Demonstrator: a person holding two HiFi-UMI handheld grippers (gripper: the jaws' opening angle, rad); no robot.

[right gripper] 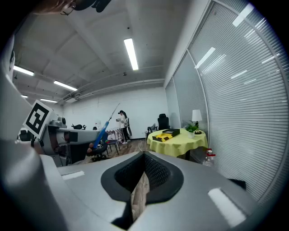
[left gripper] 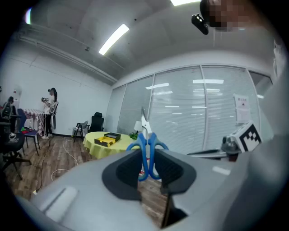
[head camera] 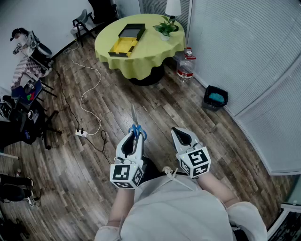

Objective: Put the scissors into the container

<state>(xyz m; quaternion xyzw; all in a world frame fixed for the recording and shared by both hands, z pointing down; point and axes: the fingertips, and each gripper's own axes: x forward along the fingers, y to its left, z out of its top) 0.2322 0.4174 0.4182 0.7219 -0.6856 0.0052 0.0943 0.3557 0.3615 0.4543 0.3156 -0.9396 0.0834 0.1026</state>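
Observation:
My left gripper (head camera: 135, 137) is shut on the blue handles of the scissors (head camera: 135, 123), whose blades point forward over the wooden floor. In the left gripper view the scissors (left gripper: 146, 146) stand upright between the jaws of that gripper (left gripper: 146, 166). My right gripper (head camera: 178, 133) is beside it, shut and holding nothing; in its own view the gripper (right gripper: 143, 175) shows only a thin slit of floor between its jaws. The container (head camera: 128, 39), a black box with a yellow inside, lies far ahead on a round table (head camera: 150, 54) with a yellow cloth, also visible as a container (right gripper: 165, 134) in the right gripper view.
A potted plant (head camera: 165, 28) and a lamp (head camera: 173, 7) share the table. A water bottle (head camera: 186, 66) and a black bin (head camera: 215, 98) stand near the blinds at the right. A power strip (head camera: 81, 133) with cables lies on the floor at the left, near chairs (head camera: 28, 89).

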